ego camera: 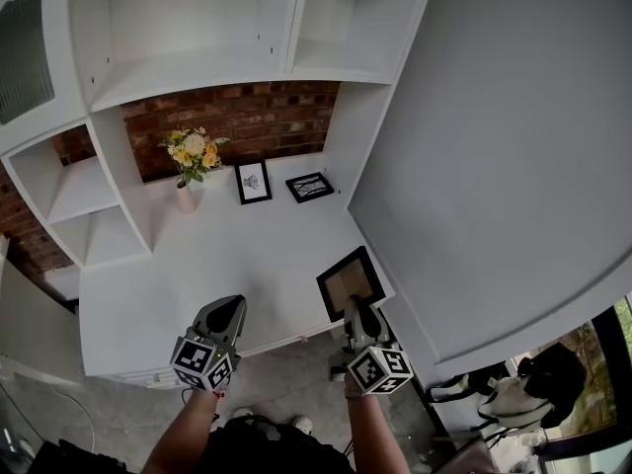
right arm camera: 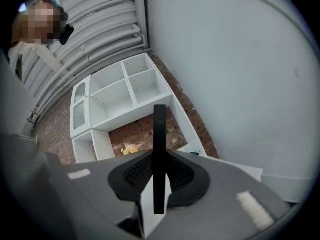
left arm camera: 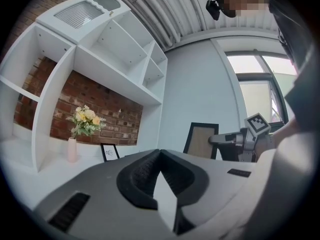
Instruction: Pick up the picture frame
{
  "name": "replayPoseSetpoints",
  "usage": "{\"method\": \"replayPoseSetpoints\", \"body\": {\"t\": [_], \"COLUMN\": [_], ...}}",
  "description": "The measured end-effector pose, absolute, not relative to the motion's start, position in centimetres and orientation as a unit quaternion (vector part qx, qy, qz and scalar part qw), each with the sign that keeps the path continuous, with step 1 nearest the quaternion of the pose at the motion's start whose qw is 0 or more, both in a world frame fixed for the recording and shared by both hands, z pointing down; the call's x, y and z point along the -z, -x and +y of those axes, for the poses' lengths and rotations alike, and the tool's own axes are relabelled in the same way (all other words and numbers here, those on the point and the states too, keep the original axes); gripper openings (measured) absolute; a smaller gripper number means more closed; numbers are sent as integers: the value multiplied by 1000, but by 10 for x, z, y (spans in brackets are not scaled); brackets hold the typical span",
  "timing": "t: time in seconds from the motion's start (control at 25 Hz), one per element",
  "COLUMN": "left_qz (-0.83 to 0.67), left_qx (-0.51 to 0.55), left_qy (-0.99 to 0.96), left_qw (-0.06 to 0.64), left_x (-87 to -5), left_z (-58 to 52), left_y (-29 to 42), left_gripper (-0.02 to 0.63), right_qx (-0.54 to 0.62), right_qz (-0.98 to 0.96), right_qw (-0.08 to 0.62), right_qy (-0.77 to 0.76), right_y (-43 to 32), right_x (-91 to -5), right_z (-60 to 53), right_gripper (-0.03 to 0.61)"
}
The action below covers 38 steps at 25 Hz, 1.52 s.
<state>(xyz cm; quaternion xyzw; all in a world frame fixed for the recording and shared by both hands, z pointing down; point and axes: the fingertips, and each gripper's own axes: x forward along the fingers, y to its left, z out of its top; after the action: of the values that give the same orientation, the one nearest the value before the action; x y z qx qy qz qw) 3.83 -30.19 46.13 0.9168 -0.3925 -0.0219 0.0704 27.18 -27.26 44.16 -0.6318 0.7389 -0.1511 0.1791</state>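
The picture frame [ego camera: 349, 278] is black with a brown back and hangs tilted above the white desk's [ego camera: 197, 284] front right corner. My right gripper [ego camera: 354, 310] is shut on its near edge. In the right gripper view the frame [right arm camera: 159, 134] shows edge-on as a thin black bar clamped between the pads. The left gripper view shows the frame [left arm camera: 202, 140] upright, with the right gripper [left arm camera: 223, 139] on its right side. My left gripper [ego camera: 228, 314] hovers at the desk's front edge, jaws together with nothing between them [left arm camera: 159, 153].
At the back of the desk, against the brick wall, stand a vase of yellow flowers [ego camera: 190, 164], a small upright framed print [ego camera: 253, 182] and a dark frame lying flat [ego camera: 309, 187]. White shelving [ego camera: 109, 181] rises at left and above. A grey wall [ego camera: 494, 166] closes the right.
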Motion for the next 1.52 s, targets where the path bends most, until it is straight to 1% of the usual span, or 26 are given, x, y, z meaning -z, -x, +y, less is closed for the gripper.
{"method": "replayPoseSetpoints", "body": {"t": [0.68,1.52], "left_qz": [-372,-372], "left_qx": [44,65], "left_qy": [-926,-925], "left_qw": [52,39], "left_x": [-432,-410], "left_z": [-318,-328], "left_y": [-70,-73], "left_gripper": [-3,-3], "right_qx": [82,62], "right_qz": [739,742], "right_qw": [161,150], "right_qy": [649,651], "right_y": [-297,-296], "right_x": [-409,-401], "right_z": [-273,-277], "right_gripper": [66,66]}}
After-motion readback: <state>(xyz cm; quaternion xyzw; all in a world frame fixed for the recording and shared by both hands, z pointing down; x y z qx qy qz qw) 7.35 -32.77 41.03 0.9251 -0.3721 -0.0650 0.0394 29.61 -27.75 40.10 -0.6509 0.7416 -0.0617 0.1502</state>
